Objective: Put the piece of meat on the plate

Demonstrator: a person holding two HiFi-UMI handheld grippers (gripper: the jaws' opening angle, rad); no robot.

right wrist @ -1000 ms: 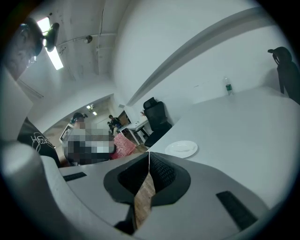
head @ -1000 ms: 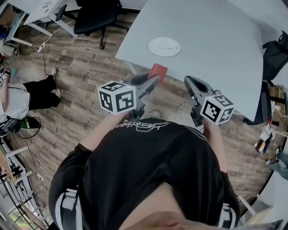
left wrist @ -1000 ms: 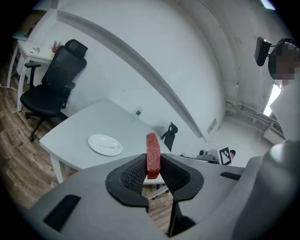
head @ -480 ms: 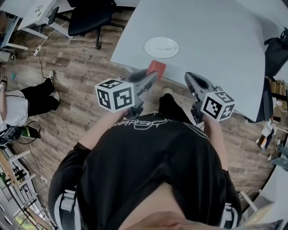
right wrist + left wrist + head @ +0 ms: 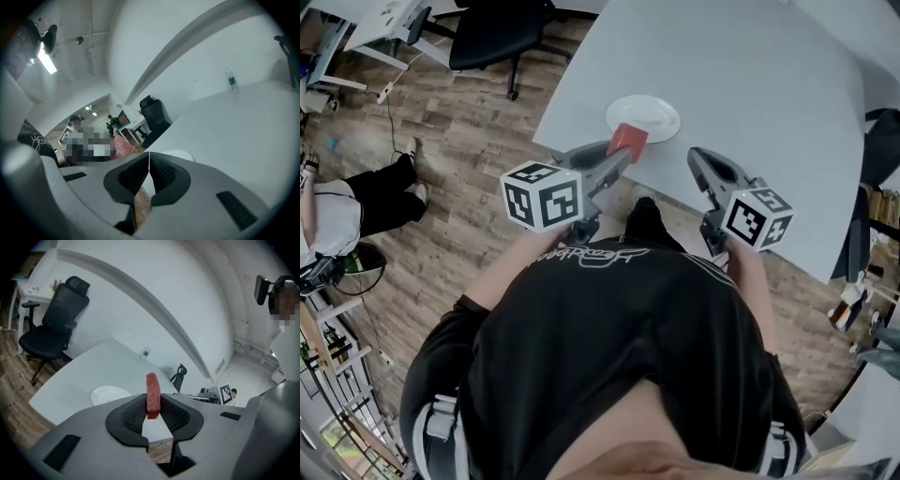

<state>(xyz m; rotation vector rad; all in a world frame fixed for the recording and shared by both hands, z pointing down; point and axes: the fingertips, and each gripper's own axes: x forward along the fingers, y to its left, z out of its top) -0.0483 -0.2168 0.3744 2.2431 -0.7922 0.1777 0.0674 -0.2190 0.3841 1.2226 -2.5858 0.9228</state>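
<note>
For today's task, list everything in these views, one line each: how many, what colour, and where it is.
Table: one, pale grey, ahead of the person.
Plate: one, white, on the table near its edge.
Meat: one piece, red, held on edge, short of the plate.
Bottle: one, greenish, far side of the table.
Chair: one, black, beside the table.
Floor: brown wood.
Bystander: one, dark trousers, far left.
Left hand-held gripper: grey, shut on the meat.
Right hand-held gripper: grey, shut, empty.
</note>
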